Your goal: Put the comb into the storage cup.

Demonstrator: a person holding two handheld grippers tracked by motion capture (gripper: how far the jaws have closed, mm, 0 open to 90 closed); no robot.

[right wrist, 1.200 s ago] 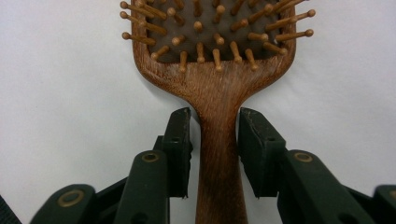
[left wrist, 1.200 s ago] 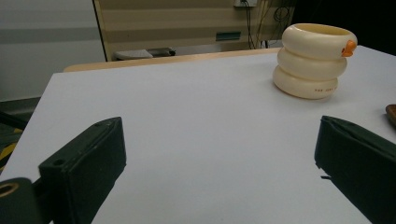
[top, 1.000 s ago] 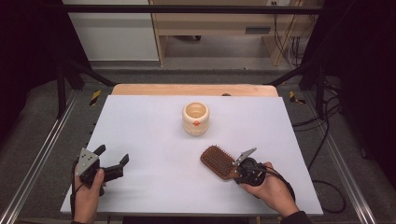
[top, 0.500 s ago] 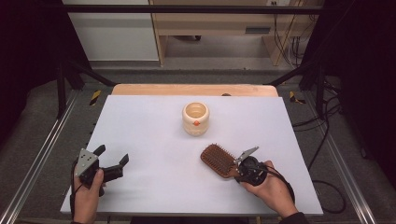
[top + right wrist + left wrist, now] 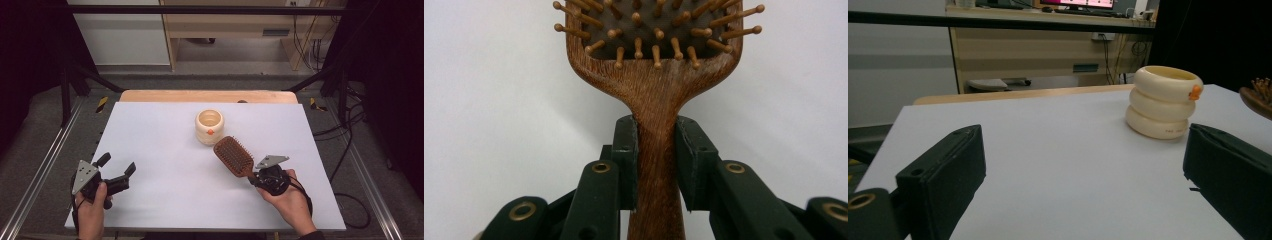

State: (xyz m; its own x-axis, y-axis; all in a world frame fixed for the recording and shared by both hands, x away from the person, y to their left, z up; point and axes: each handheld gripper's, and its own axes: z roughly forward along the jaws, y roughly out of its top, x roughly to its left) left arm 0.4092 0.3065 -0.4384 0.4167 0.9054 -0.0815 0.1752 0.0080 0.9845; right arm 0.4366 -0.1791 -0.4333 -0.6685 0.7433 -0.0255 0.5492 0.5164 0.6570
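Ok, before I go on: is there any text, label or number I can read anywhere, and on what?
Cream ringed cup: a short line of small dark print on its bottom ring, too blurred to read.
Orange mark near the cup's rim: a small tab, no lettering to be made out.
Wooden hairbrush: no text on the parts in view.
No other readable text.

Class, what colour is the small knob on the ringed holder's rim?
Orange, on the cream ringed holder; the left gripper view shows the knob best.

Cream ringed ceramic cup (image 5: 210,126) standing mid-table toward the far edge, brown wooden paddle hairbrush (image 5: 234,156) just near-right of it, both over the white tabletop (image 5: 160,135)
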